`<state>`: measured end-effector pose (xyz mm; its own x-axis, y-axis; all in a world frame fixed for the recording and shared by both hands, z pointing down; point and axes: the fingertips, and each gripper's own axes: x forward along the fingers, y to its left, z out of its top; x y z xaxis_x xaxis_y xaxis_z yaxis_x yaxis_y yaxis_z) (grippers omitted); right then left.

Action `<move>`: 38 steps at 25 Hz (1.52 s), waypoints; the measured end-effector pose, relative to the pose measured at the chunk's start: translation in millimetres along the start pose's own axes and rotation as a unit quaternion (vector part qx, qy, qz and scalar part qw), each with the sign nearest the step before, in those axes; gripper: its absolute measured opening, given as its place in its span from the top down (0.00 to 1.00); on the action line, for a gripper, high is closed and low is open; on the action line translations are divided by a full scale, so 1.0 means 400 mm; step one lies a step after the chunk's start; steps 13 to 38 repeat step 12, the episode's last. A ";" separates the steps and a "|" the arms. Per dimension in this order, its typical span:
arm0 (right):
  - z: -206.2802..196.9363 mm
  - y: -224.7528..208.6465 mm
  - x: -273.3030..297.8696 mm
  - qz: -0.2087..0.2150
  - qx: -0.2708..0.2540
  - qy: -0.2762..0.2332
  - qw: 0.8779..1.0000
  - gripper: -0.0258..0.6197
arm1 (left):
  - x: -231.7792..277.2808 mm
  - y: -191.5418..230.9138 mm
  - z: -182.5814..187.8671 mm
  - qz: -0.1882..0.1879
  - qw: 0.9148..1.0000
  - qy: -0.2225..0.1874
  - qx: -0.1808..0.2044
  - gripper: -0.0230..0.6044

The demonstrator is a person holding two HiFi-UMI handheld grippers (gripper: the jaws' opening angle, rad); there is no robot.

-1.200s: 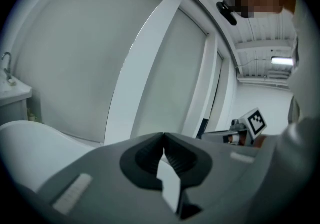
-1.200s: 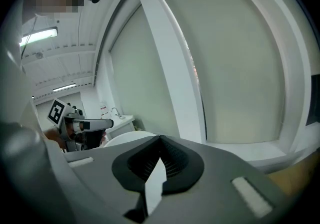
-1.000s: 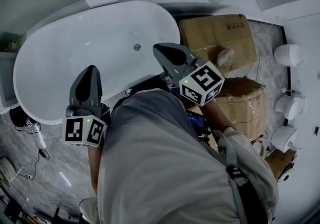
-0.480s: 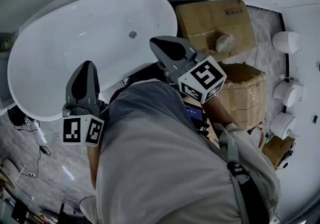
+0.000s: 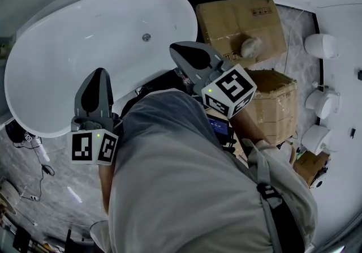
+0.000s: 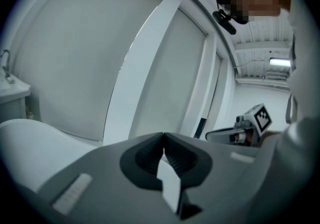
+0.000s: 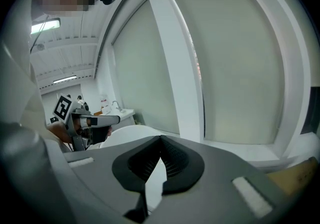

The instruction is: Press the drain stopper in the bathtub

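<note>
Small round metal drain stopper [image 5: 146, 37], untouched, low in the glossy white oval bathtub [image 5: 56, 71].

My left claw [image 5: 100, 72] and my right claw [image 5: 176, 48], both matte dark grey with ribbed inner pads, show over the tub's smooth near rim, well apart from the stopper. Each has its jaws closed tip to tip on nothing. Past the tub's right end stands a brown cardboard box [image 5: 237, 17] with a crumpled pale wad [image 5: 249, 47] on it, on a mottled grey stone floor [image 5: 34, 178].

drain stopper [image 5: 146, 37] tiny, bathtub [image 5: 56, 76] rim partly hidden
</note>
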<state>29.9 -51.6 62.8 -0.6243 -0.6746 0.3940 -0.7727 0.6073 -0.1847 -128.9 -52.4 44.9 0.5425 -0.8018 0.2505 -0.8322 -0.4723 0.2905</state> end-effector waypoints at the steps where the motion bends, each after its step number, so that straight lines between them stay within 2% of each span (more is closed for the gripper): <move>1: -0.003 0.002 0.000 0.000 -0.002 0.004 1.000 0.97 | -0.002 0.000 -0.003 0.000 1.000 0.001 -0.001 0.96; 12: -0.037 0.010 0.013 0.008 -0.016 0.043 0.999 0.98 | 0.005 -0.003 -0.021 0.000 1.000 0.007 -0.009 0.96; 38: -0.037 0.010 0.013 0.008 -0.016 0.043 0.999 0.98 | 0.005 -0.003 -0.021 0.000 1.000 0.007 -0.009 0.96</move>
